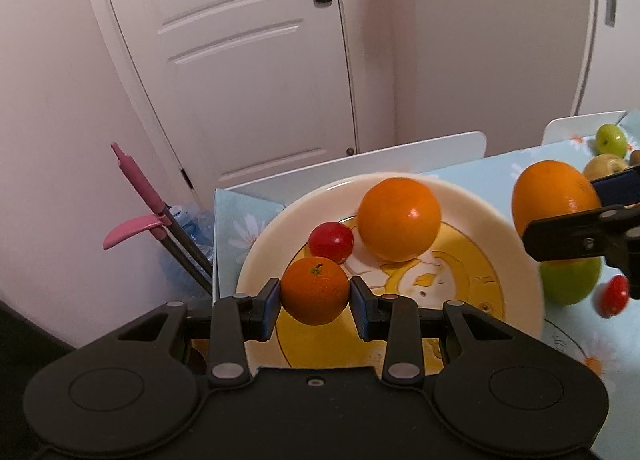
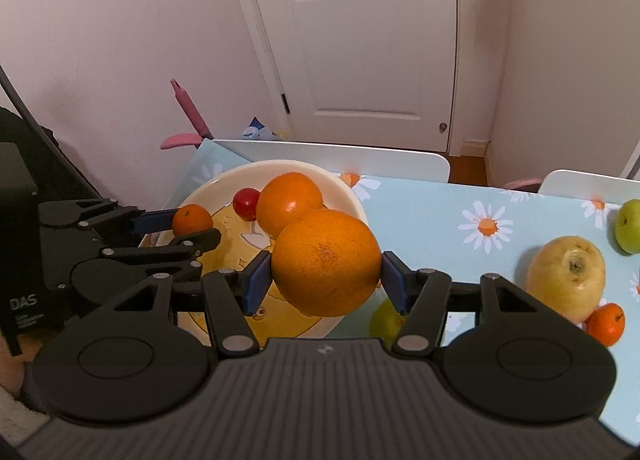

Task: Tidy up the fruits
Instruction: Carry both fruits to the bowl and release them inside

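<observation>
My left gripper (image 1: pixel 315 302) is shut on a small mandarin (image 1: pixel 315 290) and holds it over the near left part of the cream and yellow plate (image 1: pixel 516 244). An orange (image 1: pixel 398 219) and a red cherry tomato (image 1: pixel 331 242) lie in the plate. My right gripper (image 2: pixel 326 280) is shut on a large orange (image 2: pixel 326 262) at the plate's right rim (image 2: pixel 352 200). The left gripper with its mandarin (image 2: pixel 192 220) shows in the right wrist view. The right gripper's orange (image 1: pixel 554 200) shows in the left wrist view.
On the blue daisy tablecloth (image 2: pixel 480 200) lie a yellow pear (image 2: pixel 566 278), a small mandarin (image 2: pixel 606 324), a green apple (image 2: pixel 630 226), and a green fruit (image 2: pixel 386 320) under my right gripper. White chair backs (image 2: pixel 340 158) stand behind the table. A red tomato (image 1: pixel 614 295) lies right of the plate.
</observation>
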